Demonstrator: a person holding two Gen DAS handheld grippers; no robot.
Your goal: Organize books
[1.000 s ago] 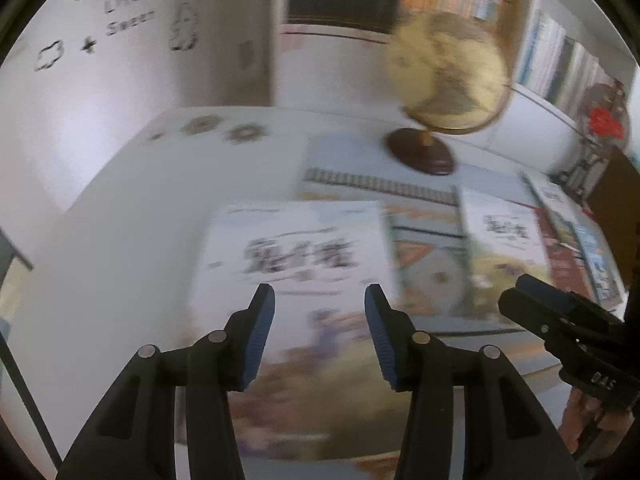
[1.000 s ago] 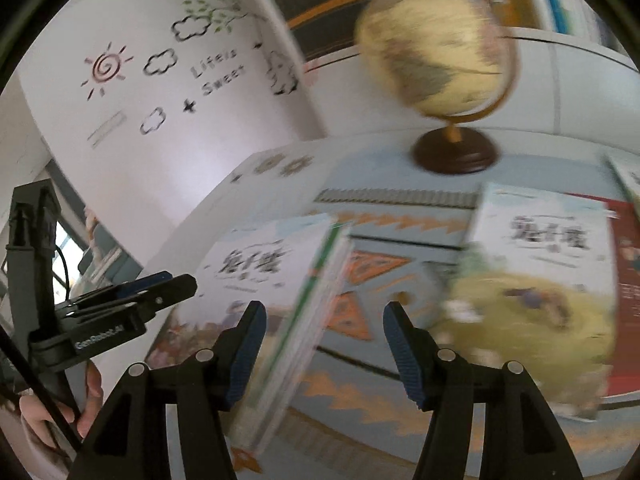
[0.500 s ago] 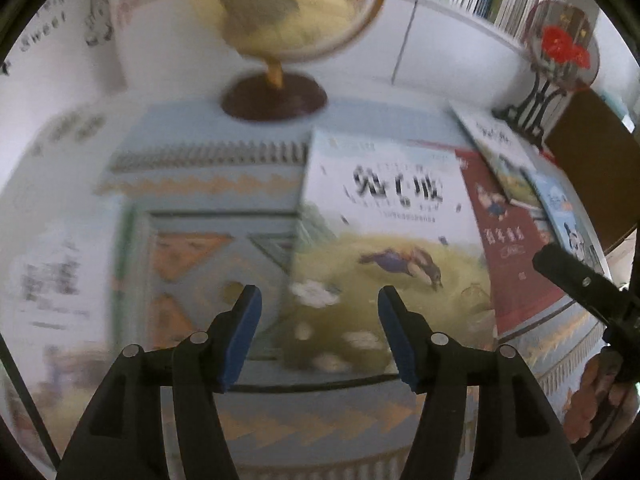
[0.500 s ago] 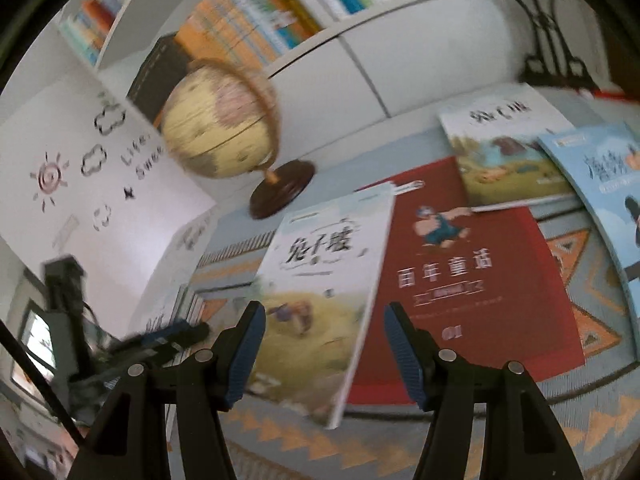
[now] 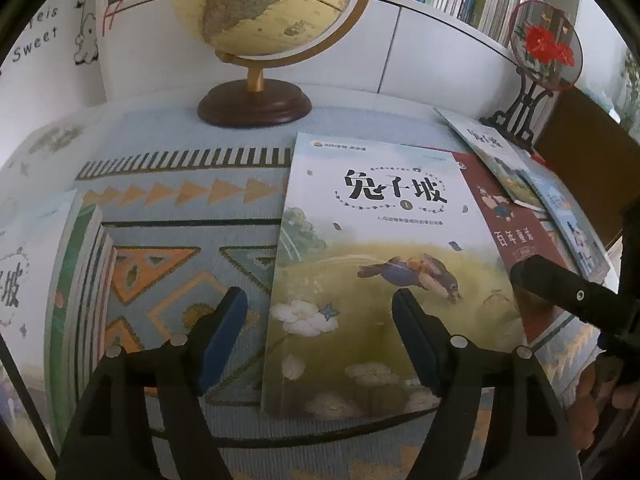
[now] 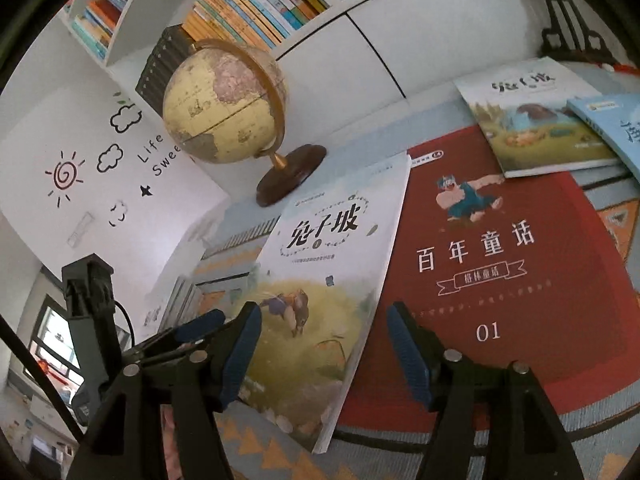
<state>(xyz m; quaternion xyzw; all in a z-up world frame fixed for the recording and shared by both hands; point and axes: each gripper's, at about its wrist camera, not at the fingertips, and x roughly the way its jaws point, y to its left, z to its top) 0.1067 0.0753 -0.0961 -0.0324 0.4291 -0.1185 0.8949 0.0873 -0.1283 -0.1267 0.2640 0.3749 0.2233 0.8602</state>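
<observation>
A white-and-yellow picture book point(image 5: 380, 248) lies flat on the patterned mat, partly over a red book point(image 5: 516, 236). My left gripper point(image 5: 320, 320) hovers over the picture book's left edge, jaws opening, pads touching nothing. A stack of books point(image 5: 76, 280) sits at the far left. In the right wrist view my right gripper point(image 6: 324, 344) hangs above the picture book's point(image 6: 328, 264) right edge and the red book point(image 6: 500, 260), jaws opening and empty. The left gripper point(image 6: 192, 332) shows beside it.
A globe point(image 5: 260, 8) on a dark wooden base stands at the back of the mat point(image 5: 180, 216). Another picture book point(image 6: 536, 116) and a light blue book point(image 6: 612, 120) overlap at the right. A round fan ornament point(image 5: 544, 48) stands on the right. Shelves full of books run behind.
Both views have swung right, from the stack of books to the white-and-yellow book and the red one. The left jaws stand wider than before; the right jaws slightly wider.
</observation>
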